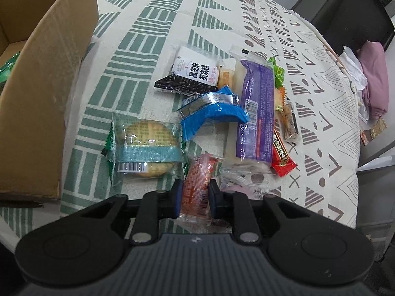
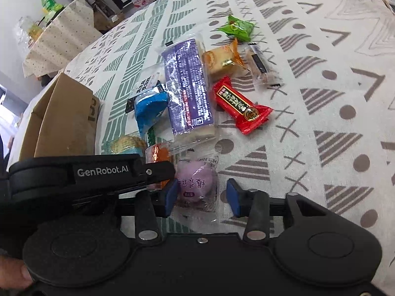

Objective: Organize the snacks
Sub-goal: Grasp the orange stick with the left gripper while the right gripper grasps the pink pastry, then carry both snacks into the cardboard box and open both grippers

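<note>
You have a loose heap of wrapped snacks on the patterned cloth. The slim red-orange clear-wrapped bar [image 1: 197, 187] lies flat at 6 o'clock of the heap, lengthwise toward you. Just beside it at 3 o'clock lies the round pale-purple cake in a clear wrapper [image 2: 196, 185]. At 9 o'clock of the bar sits the round biscuit pack with a teal band [image 1: 145, 148], label side down. The crumpled blue foil packet [image 1: 212, 116] lies in the middle, touching the long purple-printed clear pack [image 1: 256, 113] at its 3 o'clock. The red candy wrapper [image 2: 240, 104] lies at that pack's 4 o'clock.
</note>
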Available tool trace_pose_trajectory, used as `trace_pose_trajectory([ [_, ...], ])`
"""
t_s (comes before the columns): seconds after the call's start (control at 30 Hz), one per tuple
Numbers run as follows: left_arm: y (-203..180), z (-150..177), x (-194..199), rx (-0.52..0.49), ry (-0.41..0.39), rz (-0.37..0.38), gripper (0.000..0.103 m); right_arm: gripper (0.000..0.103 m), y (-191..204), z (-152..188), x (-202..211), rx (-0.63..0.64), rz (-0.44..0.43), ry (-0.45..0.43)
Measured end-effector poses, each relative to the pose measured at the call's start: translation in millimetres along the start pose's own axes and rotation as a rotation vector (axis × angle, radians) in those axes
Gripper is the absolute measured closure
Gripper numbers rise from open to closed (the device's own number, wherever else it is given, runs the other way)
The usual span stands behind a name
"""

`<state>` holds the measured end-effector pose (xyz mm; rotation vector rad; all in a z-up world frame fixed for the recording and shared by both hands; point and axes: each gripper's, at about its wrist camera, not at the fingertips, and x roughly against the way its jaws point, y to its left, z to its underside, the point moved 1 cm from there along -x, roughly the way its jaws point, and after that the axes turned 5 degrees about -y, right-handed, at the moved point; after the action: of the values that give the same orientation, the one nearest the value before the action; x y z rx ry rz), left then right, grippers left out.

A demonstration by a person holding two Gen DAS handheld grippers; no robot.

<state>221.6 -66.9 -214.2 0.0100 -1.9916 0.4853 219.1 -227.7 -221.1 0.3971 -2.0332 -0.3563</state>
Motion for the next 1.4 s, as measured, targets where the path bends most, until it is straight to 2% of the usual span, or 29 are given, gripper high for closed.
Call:
trace_pose_trajectory([
  [0.3, -1, 0, 23, -0.030, -0.018, 0.004, 0.084, 0.079, 0, -1, 12, -0.013, 0.002, -0.038],
  [0.63, -3, 3, 55, -0.041, -0.073, 0.002, 0.084, 0.080, 4, 2, 34, -0.005, -0.011, -0.100],
  [1.4, 21, -15, 124, -0.016, -0.237, -0.030, 0.085, 0.081, 30, -12, 58, 0.039, -0.122, -0.218],
])
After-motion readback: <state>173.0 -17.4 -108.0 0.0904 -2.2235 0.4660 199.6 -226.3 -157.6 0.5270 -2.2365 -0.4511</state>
